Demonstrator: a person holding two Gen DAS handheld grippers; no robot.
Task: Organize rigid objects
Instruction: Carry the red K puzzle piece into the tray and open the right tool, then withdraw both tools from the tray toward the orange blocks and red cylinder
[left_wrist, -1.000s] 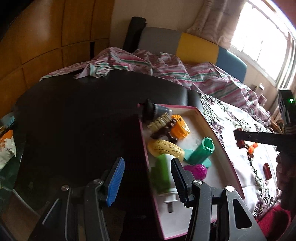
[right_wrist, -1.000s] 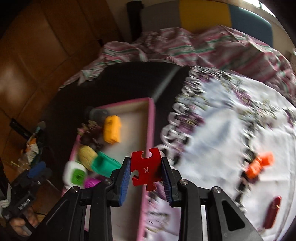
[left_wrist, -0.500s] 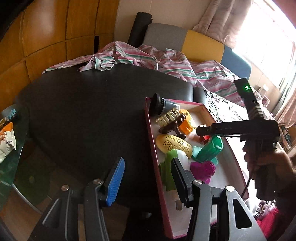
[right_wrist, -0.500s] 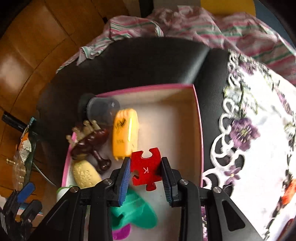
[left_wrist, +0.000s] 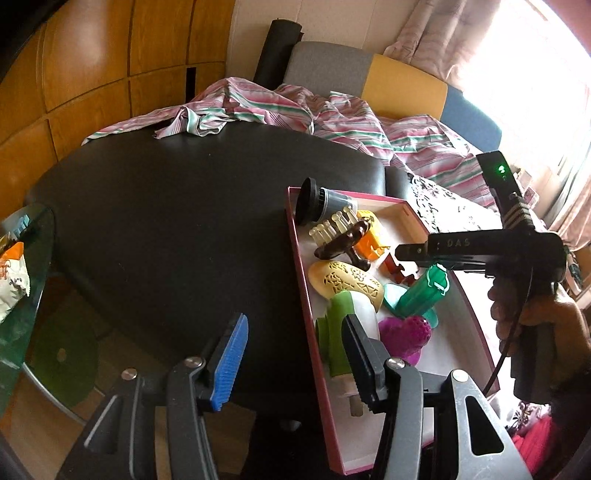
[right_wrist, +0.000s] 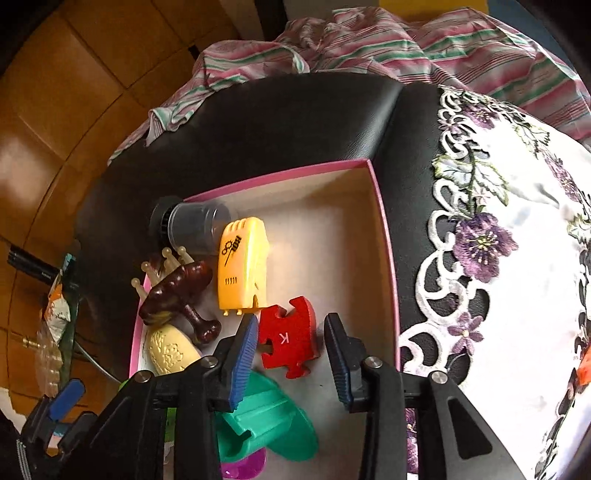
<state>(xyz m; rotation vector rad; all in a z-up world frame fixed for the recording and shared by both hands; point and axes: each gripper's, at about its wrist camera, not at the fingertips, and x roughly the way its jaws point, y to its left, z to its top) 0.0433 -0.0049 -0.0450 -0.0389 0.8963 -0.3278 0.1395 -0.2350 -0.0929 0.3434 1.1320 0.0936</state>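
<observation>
A pink-rimmed box (right_wrist: 280, 173) lies on the black table (left_wrist: 166, 221). Inside it are a yellow case (right_wrist: 242, 269), a brown wooden massager (right_wrist: 177, 291), a grey cup with a black lid (right_wrist: 188, 225), a teal stand (right_wrist: 269, 424) and a magenta heart (left_wrist: 404, 334). My right gripper (right_wrist: 291, 350) hangs low over the box, its jaws opening. The red puzzle piece (right_wrist: 288, 336) marked K sits between them, with a gap at the right pad. My left gripper (left_wrist: 295, 358) stands open astride the box's left wall (left_wrist: 306, 295), holding nothing.
A white embroidered cloth (right_wrist: 517, 258) covers the table right of the box, with an orange item (right_wrist: 585, 369) at its edge. Striped fabric (left_wrist: 295, 107) is heaped at the back. A glass side table (left_wrist: 22, 332) with a snack bag stands at the left.
My right gripper carried the red puzzle piece from over the cloth to inside the box and lowered it. Its jaws have parted from the piece. The left gripper stayed put.
</observation>
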